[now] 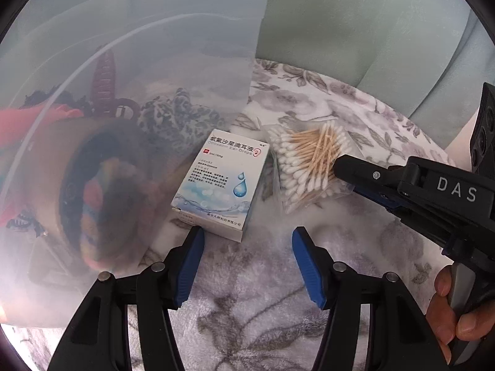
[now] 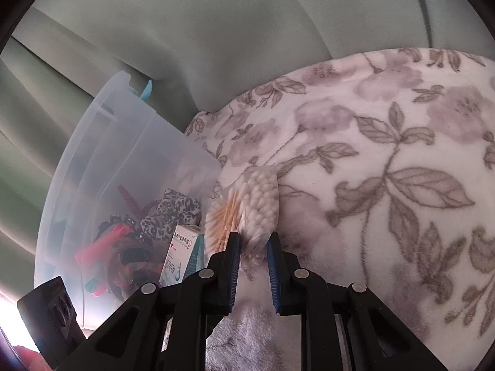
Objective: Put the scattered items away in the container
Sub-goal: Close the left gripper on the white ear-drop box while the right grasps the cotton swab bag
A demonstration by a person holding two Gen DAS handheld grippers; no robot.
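Note:
A clear bag of cotton swabs (image 1: 306, 167) lies on the floral blanket (image 1: 309, 278), beside a white ear-drops box (image 1: 222, 182). My right gripper (image 1: 340, 170) comes in from the right with its jaws closed on the bag's edge; in the right wrist view the bag (image 2: 256, 204) sits pinched between the blue pads (image 2: 235, 259) of the right gripper (image 2: 253, 241). My left gripper (image 1: 247, 235) is open and empty, just in front of the box. The translucent container (image 1: 92, 123) stands at the left, with items inside.
Inside the container (image 2: 123, 160) lie a tape roll (image 1: 102, 191), a leopard-print scrunchie (image 2: 173, 213), a maroon comb (image 1: 103, 83) and red items. A pale green sofa back (image 2: 232, 31) rises behind the blanket (image 2: 386, 154).

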